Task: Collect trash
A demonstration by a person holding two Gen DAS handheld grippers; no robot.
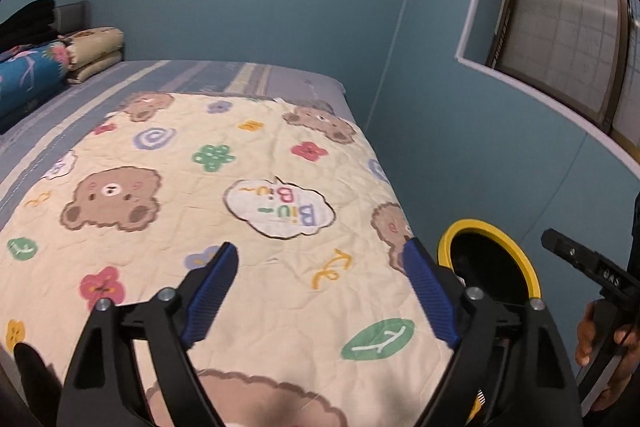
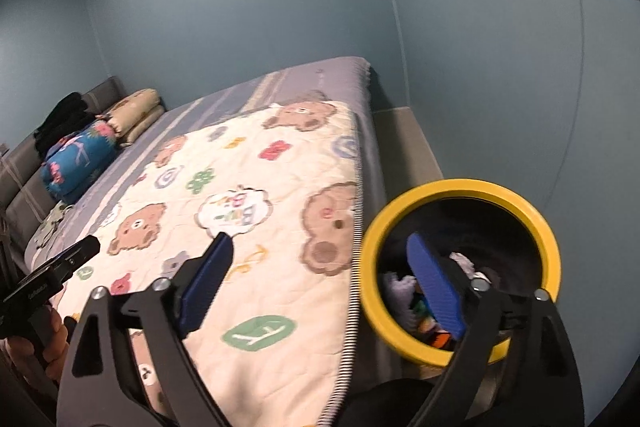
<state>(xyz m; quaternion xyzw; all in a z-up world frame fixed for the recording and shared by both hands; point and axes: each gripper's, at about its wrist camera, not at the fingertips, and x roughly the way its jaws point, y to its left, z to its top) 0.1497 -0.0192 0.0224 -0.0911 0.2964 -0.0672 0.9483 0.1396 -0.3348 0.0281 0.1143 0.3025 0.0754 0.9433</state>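
A black bin with a yellow rim [image 2: 460, 187] stands on the floor beside the bed's right edge. Inside it lie crumpled white paper [image 2: 464, 261] and colourful wrappers [image 2: 434, 333]. My right gripper [image 2: 319, 241] is open and holds nothing; its right finger hangs over the bin's mouth and its left finger over the quilt. In the left wrist view the bin's rim [image 1: 480, 227] shows just right of my left gripper [image 1: 320, 251], which is open and bare above the cream bear quilt [image 1: 200, 187]. No loose trash shows on the quilt.
The quilt [image 2: 248, 227] lies on a grey striped bed. Folded bedding [image 1: 28, 71] and a cream pillow [image 1: 96, 51] sit at the headboard. A teal wall [image 1: 440, 147] with a window [image 1: 560, 27] runs close along the right. A hand [image 1: 592, 331] shows at the right edge.
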